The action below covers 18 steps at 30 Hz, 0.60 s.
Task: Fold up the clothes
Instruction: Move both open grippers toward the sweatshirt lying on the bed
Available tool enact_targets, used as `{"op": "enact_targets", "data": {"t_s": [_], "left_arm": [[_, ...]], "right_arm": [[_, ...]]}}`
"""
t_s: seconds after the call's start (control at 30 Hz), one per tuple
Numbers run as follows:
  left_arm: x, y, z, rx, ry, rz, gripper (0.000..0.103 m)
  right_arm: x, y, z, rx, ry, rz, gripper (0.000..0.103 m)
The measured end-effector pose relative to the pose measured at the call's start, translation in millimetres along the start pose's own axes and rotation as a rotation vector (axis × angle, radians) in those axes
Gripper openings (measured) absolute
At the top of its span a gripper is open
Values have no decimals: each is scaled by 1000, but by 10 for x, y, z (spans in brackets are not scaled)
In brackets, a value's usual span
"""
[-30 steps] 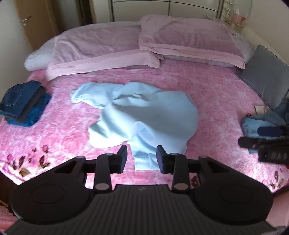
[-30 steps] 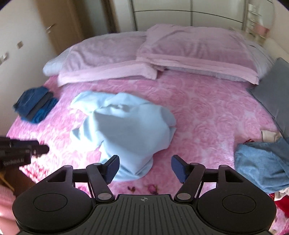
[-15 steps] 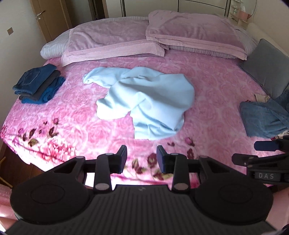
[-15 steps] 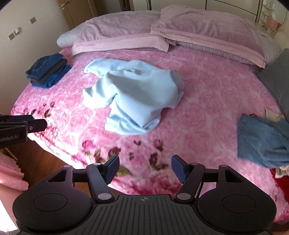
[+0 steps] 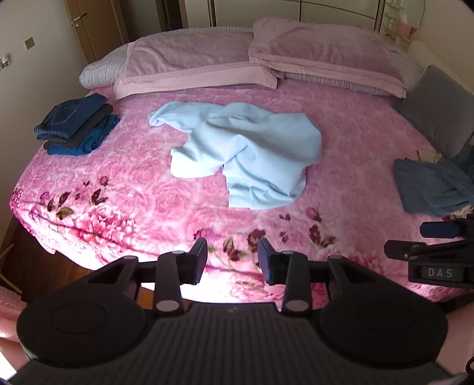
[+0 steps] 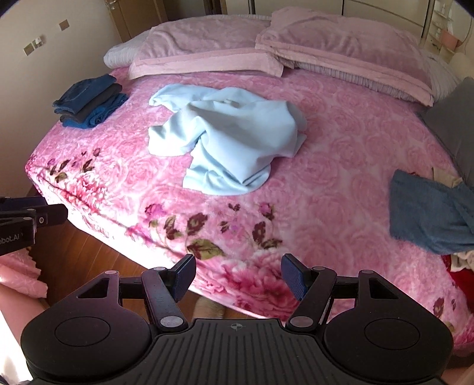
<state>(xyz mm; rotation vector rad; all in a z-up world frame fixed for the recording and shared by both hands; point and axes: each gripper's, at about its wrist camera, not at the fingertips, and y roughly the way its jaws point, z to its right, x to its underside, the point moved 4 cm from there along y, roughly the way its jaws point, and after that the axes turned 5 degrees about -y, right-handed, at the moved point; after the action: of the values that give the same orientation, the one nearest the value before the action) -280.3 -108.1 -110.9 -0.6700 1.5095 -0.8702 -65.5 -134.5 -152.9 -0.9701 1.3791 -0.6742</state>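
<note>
Both tools hang past the foot edge of the bed (image 5: 124,189), jaws apart and empty: left tool (image 5: 232,260), right tool (image 6: 238,277). The crumpled light-blue garment (image 5: 254,154) lies mid-bed, well ahead; bare pink blanket lies between.

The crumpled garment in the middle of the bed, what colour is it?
Plain pale blue garment, no pattern; the right wrist view shows it best.

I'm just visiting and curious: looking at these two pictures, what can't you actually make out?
- light blue garment: crumpled, so its type is unclear in both views.
- blue-grey cloth: cut off by the right edge in both views.
- folded stack: too small to count reliably.
- shelf items: tiny, distorted at the left-wrist view's corner.
</note>
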Motion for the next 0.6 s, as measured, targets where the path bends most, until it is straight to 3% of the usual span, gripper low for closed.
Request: {"op": "enact_targets", "data": {"t_s": [0.27,0.6], "left_arm": [[-344,396,-290,25,3,-6,34],[-1338,1368,-1263,59,36,-40,34]], "right_arm": [[-334,125,127,59,53,29,67],[-1162,856,196,171,241,14,67]]}}
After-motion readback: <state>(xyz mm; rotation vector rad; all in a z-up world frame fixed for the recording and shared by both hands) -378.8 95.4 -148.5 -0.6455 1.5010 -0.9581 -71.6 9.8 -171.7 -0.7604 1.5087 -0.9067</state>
